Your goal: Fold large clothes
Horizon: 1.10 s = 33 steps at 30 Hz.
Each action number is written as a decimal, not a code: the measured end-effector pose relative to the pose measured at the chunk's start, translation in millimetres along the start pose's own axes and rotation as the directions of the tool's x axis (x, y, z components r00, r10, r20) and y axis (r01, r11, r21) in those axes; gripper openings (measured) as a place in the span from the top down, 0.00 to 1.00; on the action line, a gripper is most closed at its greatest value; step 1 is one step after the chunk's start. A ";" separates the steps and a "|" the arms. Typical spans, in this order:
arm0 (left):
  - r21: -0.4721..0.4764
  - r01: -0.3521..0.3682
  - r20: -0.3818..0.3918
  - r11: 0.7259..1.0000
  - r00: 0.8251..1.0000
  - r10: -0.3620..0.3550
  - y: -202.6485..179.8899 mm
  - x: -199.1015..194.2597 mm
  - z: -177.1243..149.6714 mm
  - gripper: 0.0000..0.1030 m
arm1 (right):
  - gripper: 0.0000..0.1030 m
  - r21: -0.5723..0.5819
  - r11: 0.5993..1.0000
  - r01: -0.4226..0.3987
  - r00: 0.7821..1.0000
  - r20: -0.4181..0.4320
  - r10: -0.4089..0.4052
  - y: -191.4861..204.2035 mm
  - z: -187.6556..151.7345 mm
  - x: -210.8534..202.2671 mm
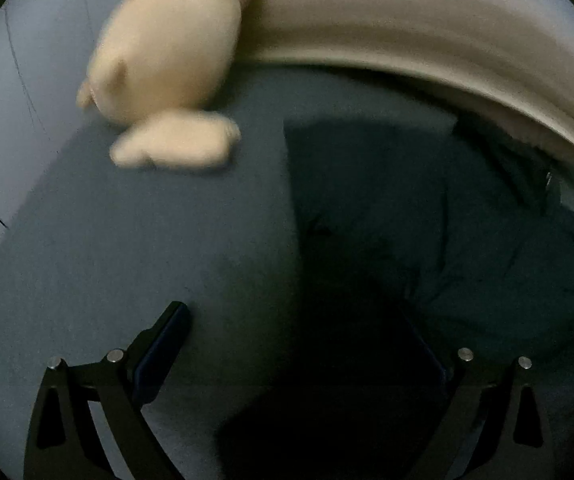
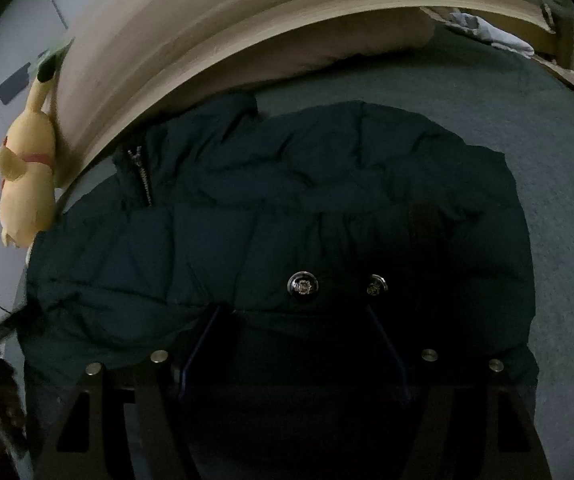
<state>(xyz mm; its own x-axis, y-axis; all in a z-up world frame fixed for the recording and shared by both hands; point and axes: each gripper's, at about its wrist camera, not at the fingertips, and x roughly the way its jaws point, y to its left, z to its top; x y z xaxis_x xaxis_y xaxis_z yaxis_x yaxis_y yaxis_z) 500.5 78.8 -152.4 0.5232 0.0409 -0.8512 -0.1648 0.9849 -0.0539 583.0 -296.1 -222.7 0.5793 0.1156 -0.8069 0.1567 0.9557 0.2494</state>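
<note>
A dark navy puffer jacket (image 2: 287, 208) lies spread on the grey-blue bed sheet (image 2: 547, 184). It shows two metal snap buttons (image 2: 305, 284) and a zipper (image 2: 141, 176) near its far left. My right gripper (image 2: 295, 328) hangs just over the jacket's near part, below the buttons. Its jaws stand wide, the fabric lies under them, and the pads press on nothing. In the blurred left wrist view the jacket (image 1: 447, 220) fills the right side. My left gripper (image 1: 295, 340) is open at the jacket's left edge, over sheet and dark shadow.
A cream plush toy (image 1: 167, 60) lies on the sheet (image 1: 127, 240) to the jacket's far left, against a tan padded headboard (image 1: 407, 20). In the right wrist view the toy (image 2: 27, 192) is at the left edge. Crumpled light cloth (image 2: 487, 32) sits far right.
</note>
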 end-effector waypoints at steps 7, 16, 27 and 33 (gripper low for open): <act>0.004 -0.001 0.028 1.000 1.000 0.001 0.9 -8.9 -1.5 0.02 | 0.27 -0.019 1.000 0.011 1.000 -0.012 -0.011 1.9 2.6 1.0; -0.051 0.039 0.230 0.998 0.973 -0.026 53.4 -79.6 -17.8 0.03 | 0.27 -0.074 0.997 -0.028 0.985 0.166 0.040 21.7 -6.5 -60.2; 0.021 -0.077 0.023 0.997 0.997 0.077 50.2 -31.9 -38.5 0.03 | 0.21 -0.124 0.992 0.027 1.000 0.016 -0.026 29.0 -19.4 -25.6; -0.006 -0.021 0.102 1.000 0.995 0.021 69.3 -72.3 -47.1 0.03 | 0.21 -0.054 0.998 -0.036 0.991 0.126 0.043 -7.1 -35.2 -89.7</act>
<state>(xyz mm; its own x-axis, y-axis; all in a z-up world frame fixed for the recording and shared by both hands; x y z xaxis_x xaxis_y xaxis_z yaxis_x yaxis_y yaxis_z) 411.8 136.2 -119.2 0.6025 0.0791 -0.7942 -0.1805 0.9828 -0.0390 501.8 -303.8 -171.0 0.6814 0.1213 -0.7218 0.0924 0.9640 0.2493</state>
